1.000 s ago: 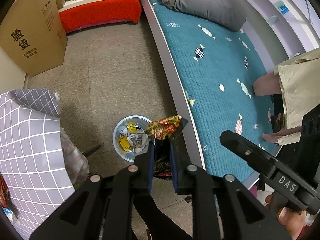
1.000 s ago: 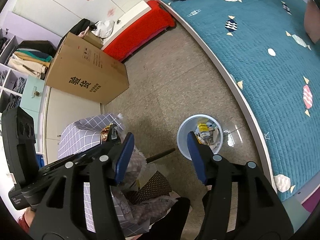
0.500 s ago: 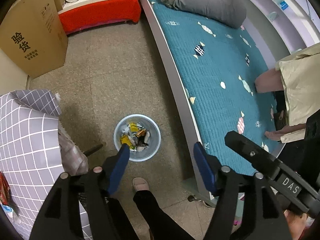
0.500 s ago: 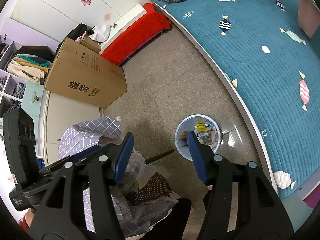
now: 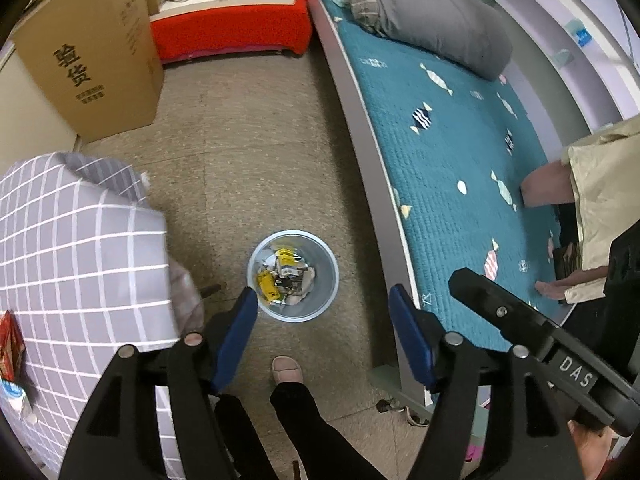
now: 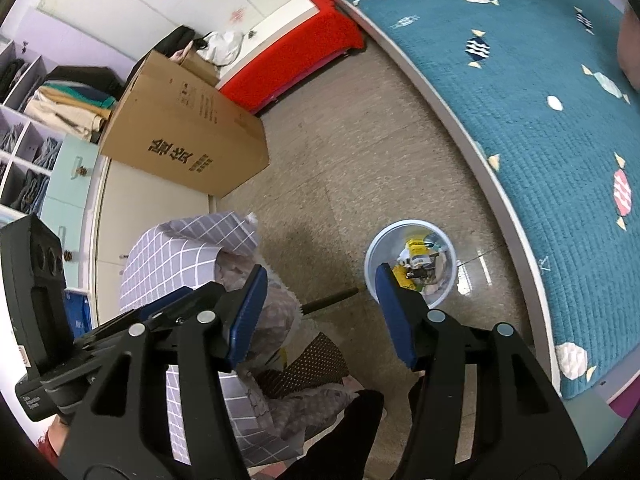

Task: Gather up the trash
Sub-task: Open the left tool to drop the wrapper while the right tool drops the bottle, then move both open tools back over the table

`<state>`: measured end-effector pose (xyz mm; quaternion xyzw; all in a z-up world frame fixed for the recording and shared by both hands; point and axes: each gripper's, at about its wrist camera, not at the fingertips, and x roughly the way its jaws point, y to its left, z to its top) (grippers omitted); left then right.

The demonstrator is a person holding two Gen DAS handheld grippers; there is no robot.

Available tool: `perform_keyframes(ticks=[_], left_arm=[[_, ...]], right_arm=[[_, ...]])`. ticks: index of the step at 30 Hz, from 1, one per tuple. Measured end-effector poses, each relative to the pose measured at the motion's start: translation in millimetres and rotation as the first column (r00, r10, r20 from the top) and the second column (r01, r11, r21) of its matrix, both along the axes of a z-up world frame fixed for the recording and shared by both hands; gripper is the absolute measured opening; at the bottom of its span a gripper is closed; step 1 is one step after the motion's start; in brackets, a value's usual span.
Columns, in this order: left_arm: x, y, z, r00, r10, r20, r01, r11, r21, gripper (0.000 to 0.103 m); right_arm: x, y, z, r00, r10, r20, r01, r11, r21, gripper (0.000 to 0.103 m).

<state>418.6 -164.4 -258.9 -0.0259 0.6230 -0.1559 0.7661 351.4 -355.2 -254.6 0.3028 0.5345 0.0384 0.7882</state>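
Note:
A small light-blue trash bin stands on the floor beside the bed, holding several wrappers. It also shows in the right wrist view. My left gripper is open and empty, held high above the bin. My right gripper is open and empty, also high above the floor, with the bin just past its right finger. More wrappers lie on the grey checked cloth at the far left.
A bed with a teal quilt runs along the right. A grey checked cloth-covered surface is on the left. A large cardboard box and a red bench stand at the back. The person's foot is near the bin.
My left gripper held a red snack wrapper over the bin one second ago; it has opened and the wrapper has dropped into the bin. The right gripper stays open.

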Motion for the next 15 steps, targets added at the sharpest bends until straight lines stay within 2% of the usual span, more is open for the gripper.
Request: perform_keyframes(ticks=[6,15], left_arm=[[-8,57,9,0.997,0.075,0.018,-0.075,0.997,0.003,0.067],[-31,178,20,0.978,0.206,0.034,-0.205,0.979,-0.007,0.068]], right_arm=[[7,53,7,0.997,0.070,0.013,-0.070,0.998,0.003,0.056],[8,162,17,0.983,0.181,0.026,-0.181,0.983,0.001,0.057]])
